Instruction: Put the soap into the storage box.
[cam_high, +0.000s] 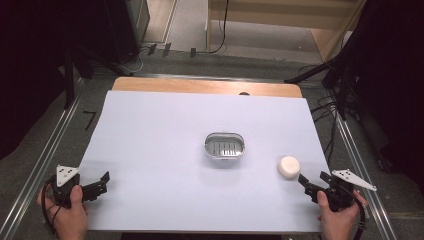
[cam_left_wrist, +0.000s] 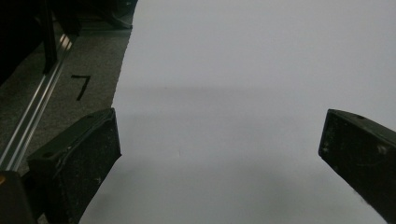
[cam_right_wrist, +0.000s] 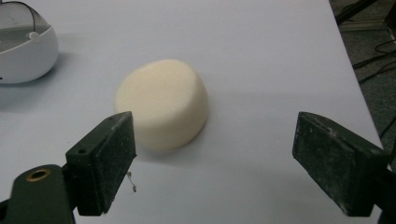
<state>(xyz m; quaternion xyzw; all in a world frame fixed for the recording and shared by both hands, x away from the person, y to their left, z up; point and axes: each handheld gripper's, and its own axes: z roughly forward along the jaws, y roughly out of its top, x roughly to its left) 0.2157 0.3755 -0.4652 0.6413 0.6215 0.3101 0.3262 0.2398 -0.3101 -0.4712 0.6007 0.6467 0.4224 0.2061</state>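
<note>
Approaching the pale cream, rounded bar of soap (cam_right_wrist: 161, 109) with the right gripper (cam_right_wrist: 212, 154); its black jaws stand wide apart with nothing between them, just short of the bar. The soap lies flat on the white sheet covering the bench (cam_high: 165, 150), near the right edge and towards the near right corner. It is a squat puck, almost round from above; any long axis is too slight to tell, and its flat broad face points up. To grip well: shift slightly left so the bar centres between the jaws, go low, close on the curved sides. The white oval soap dish with slotted metal insert (cam_high: 225, 146) sits mid-bench, well apart. The left gripper (cam_high: 95, 186) rests with jaws parted at the near left corner.
</note>
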